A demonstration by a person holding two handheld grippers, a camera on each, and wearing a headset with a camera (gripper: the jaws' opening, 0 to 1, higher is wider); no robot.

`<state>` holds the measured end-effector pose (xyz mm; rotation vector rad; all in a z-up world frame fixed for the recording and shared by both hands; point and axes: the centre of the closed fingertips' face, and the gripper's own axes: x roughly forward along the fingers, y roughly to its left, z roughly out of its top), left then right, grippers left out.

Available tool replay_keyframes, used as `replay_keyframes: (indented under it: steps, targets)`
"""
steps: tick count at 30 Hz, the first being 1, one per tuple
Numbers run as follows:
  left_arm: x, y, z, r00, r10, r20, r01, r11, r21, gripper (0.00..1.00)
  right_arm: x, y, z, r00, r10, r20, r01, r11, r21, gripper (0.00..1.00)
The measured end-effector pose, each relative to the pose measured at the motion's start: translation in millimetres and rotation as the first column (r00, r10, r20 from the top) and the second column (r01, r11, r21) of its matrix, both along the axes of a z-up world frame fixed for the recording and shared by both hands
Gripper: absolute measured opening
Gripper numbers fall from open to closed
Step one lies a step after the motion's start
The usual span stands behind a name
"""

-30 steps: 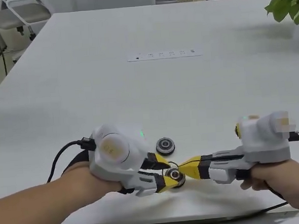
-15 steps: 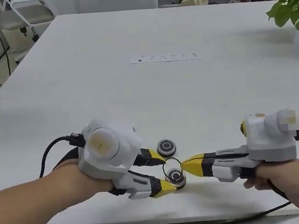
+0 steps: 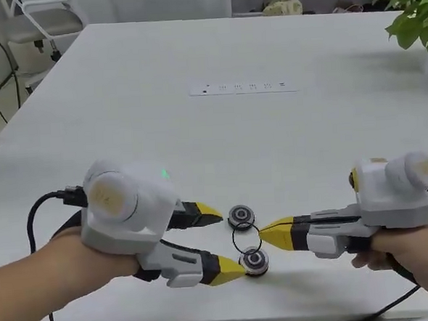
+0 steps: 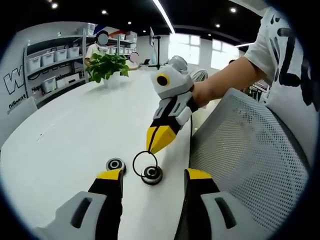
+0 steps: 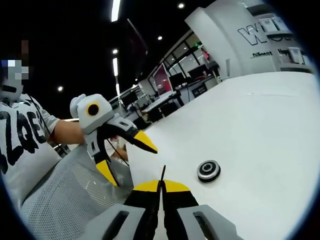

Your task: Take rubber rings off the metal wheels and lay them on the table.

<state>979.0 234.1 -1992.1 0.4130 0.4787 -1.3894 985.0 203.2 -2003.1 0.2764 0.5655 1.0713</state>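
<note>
My right gripper (image 3: 266,236) is shut on a thin black rubber ring (image 3: 246,238), which hangs as a loop from its yellow tips. The ring's lower edge sits at the near metal wheel (image 3: 254,260) on the white table (image 3: 198,132). A second wheel (image 3: 241,217) lies just beyond. My left gripper (image 3: 228,243) is open, its jaws apart on either side of the near wheel and not touching it. In the left gripper view the ring (image 4: 145,162) dangles from the right gripper (image 4: 160,140) over the wheel (image 4: 151,174). The right gripper view has the ring (image 5: 162,175) edge-on and one wheel (image 5: 208,170).
A flat white power strip (image 3: 242,88) lies mid-table. A green plant (image 3: 415,10) stands at the far right corner. A mesh office chair (image 4: 250,150) sits behind the near table edge. Cables trail from both grippers at the table's front edge.
My left gripper has opened, let go of the near wheel and drawn back to the left. The right gripper has lifted the ring away as a loop. The head camera shifted.
</note>
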Motion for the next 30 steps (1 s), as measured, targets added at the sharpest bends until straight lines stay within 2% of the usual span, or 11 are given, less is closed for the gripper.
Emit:
replay_keyframes:
  steps: [6, 15, 19, 28, 30]
  targets:
    - [2.1, 13.3, 4.7, 0.999, 0.023, 0.024, -0.023, 1.000, 0.004, 0.54, 5.2, 0.2, 4.3, 1.000, 0.014, 0.009, -0.014, 1.000, -0.007, 0.00]
    - [1.3, 29.1, 12.0, 0.997, 0.066, 0.035, -0.066, 0.998, -0.005, 0.64, 11.4, 5.6, 6.4, 0.999, 0.034, 0.018, -0.034, 0.999, -0.014, 0.00]
    - [-2.1, 34.6, 15.8, 0.996, 0.078, 0.034, -0.077, 0.997, -0.014, 0.66, 13.6, 10.8, 6.5, 0.999, 0.049, 0.021, -0.048, 0.999, -0.020, 0.00]
    - [-1.6, 50.5, 22.5, 0.990, 0.139, 0.025, -0.138, 0.990, -0.038, 0.71, 17.4, 22.9, 6.3, 0.997, 0.074, 0.024, -0.073, 0.997, -0.033, 0.00]
    - [-2.1, 53.7, 25.0, 0.988, 0.152, 0.031, -0.151, 0.988, -0.043, 0.72, 16.9, 27.1, 5.1, 0.996, 0.083, 0.023, -0.082, 0.996, -0.040, 0.00]
